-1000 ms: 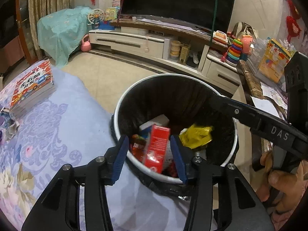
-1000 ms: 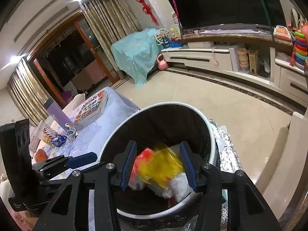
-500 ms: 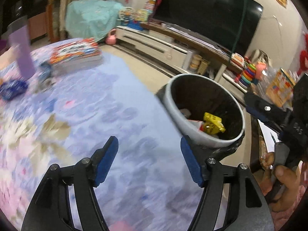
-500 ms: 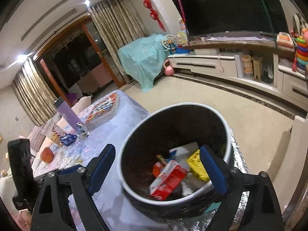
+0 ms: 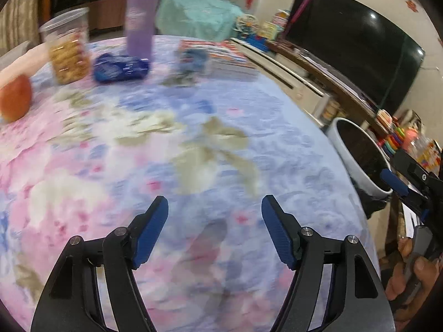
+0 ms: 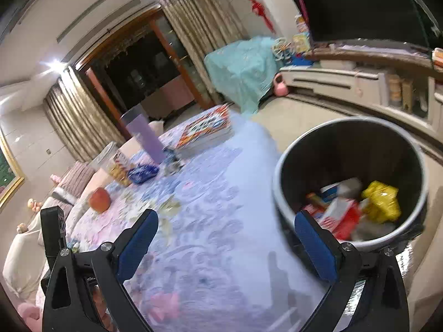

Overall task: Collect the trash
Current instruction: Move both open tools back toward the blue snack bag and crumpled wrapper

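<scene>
We see the left gripper hanging over the flowered tablecloth, its blue pads spread apart with nothing between them; its jaws have just been opening. The right gripper is spread wider, also empty, and its jaws too have just been opening; its left pad sits over the cloth and its right pad in front of the near rim of the trash bin. The bin stands just beyond the right edge of the table, lined in black, and inside it we make out a yellow wrapper, a red and white carton and some paler scraps that are too blurred to name. In the left wrist view the same bin shows at the right edge, with the other gripper's blue pad in front of it and a hand on the handle below. At the far side of the table we see a blue wrapper lying flat near the foot of a tall purple cup, a smaller crumpled blue piece to its right, and a stack of picture books beyond that. To the left stand a clear jar of snacks and an orange-red fruit. The tabletop under both grippers is blurred.
</scene>
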